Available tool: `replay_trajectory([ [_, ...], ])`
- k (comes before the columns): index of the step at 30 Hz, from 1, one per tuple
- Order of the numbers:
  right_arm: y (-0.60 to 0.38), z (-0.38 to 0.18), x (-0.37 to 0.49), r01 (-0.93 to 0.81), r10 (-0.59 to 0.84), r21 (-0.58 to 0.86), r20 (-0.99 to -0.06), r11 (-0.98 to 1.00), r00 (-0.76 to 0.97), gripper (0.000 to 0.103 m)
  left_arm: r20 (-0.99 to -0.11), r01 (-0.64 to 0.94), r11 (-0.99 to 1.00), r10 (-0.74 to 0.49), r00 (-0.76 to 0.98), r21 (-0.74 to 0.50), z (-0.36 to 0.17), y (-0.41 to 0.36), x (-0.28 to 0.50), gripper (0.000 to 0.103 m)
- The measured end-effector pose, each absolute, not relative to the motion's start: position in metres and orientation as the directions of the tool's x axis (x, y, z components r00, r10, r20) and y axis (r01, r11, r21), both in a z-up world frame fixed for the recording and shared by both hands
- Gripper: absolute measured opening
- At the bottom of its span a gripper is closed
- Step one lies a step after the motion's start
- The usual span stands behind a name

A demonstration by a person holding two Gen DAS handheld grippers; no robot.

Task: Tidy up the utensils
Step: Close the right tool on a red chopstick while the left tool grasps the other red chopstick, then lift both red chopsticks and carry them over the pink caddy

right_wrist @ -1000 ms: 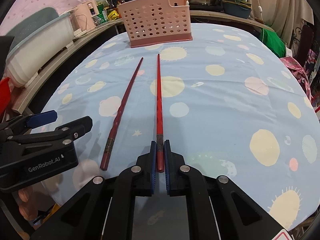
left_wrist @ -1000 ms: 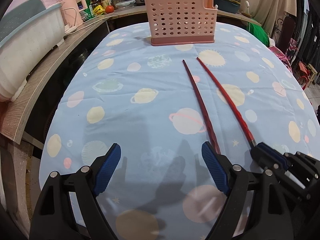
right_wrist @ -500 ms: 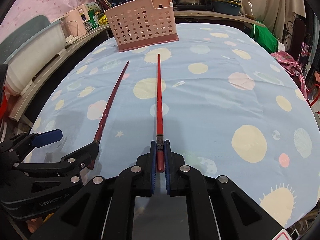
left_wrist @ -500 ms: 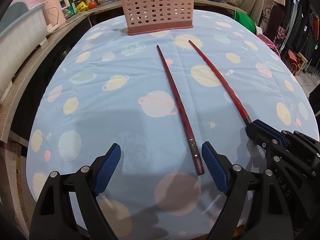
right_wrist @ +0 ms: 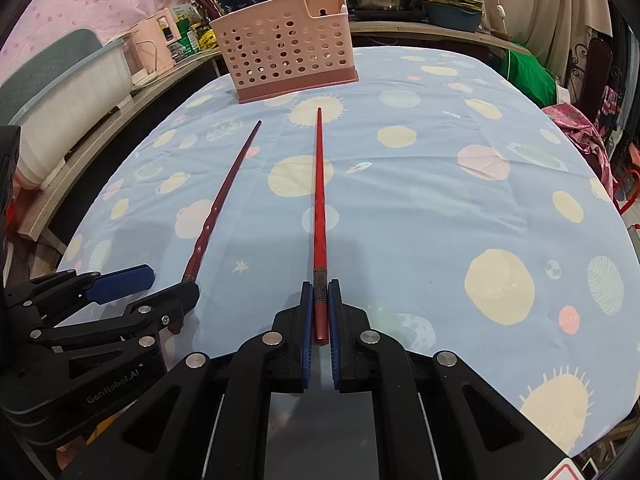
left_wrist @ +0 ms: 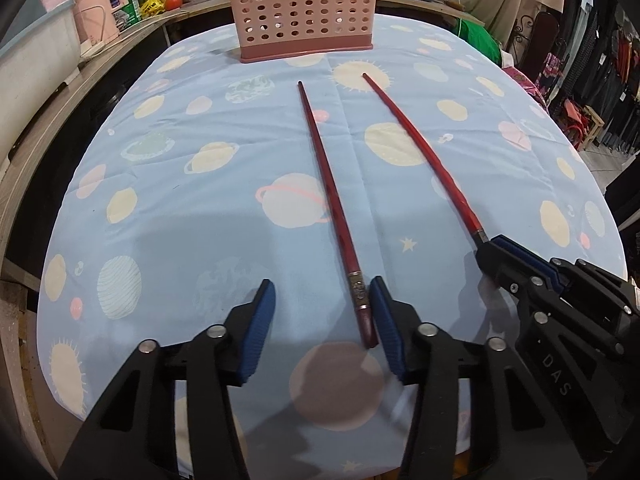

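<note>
Two red chopsticks lie on the planet-print tablecloth, tips toward a pink perforated utensil basket (left_wrist: 304,4) (right_wrist: 286,60) at the far end. The darker chopstick (left_wrist: 332,200) (right_wrist: 224,192) has its thick end between the jaws of my left gripper (left_wrist: 322,320) (right_wrist: 160,286). Those jaws are closing: the end lies right beside the right pad (left_wrist: 384,320), while the left pad stands well clear of it. My right gripper (right_wrist: 320,312) (left_wrist: 500,252) is shut on the thick end of the brighter chopstick (right_wrist: 319,200) (left_wrist: 420,152), which rests along the cloth.
A wooden counter (left_wrist: 52,112) runs along the left with a white tub (right_wrist: 68,96), a pink appliance (left_wrist: 100,8) and jars. Pots and a bowl stand behind the basket. Clothes and a green bag (left_wrist: 476,40) are off the table's right edge.
The left wrist view shifted so the dark chopstick's thick end, earlier at the right finger, now lies between the jaws. The left jaws have narrowed. The right gripper kept its grip and place.
</note>
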State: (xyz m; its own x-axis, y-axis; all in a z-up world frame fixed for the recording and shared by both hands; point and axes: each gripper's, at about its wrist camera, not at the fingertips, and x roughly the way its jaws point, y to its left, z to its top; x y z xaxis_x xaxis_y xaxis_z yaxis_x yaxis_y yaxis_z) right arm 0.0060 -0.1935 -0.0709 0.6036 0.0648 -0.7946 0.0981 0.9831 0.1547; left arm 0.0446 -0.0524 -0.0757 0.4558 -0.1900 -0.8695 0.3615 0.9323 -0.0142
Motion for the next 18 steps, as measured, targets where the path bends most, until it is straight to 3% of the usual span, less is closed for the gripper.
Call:
replay_trajectory([
  [2, -0.1935, -0.0709, 0.0061, 0.098, 0.065, 0.154, -0.795, 0.983, 0.604, 0.007, -0.87, 0.362, 0.932, -0.199, 0.452, -0.025, -0.075, -0.0513, 0.0445, 0.035],
  [12, -0.1902, -0.0712, 0.0051, 0.093, 0.065, 0.15, -0.795, 0.984, 0.603, 0.007, -0.874, 0.363, 0.929, -0.234, 0.425, -0.072, -0.0738, -0.0478, 0.047, 0.009],
  [18, -0.1872, -0.0703, 0.0038, 0.084, 0.077, 0.159, -0.796, 0.984, 0.601, 0.007, -0.877, 0.361, 0.927, -0.256, 0.407, -0.103, -0.0735, -0.0457, 0.048, 0.007],
])
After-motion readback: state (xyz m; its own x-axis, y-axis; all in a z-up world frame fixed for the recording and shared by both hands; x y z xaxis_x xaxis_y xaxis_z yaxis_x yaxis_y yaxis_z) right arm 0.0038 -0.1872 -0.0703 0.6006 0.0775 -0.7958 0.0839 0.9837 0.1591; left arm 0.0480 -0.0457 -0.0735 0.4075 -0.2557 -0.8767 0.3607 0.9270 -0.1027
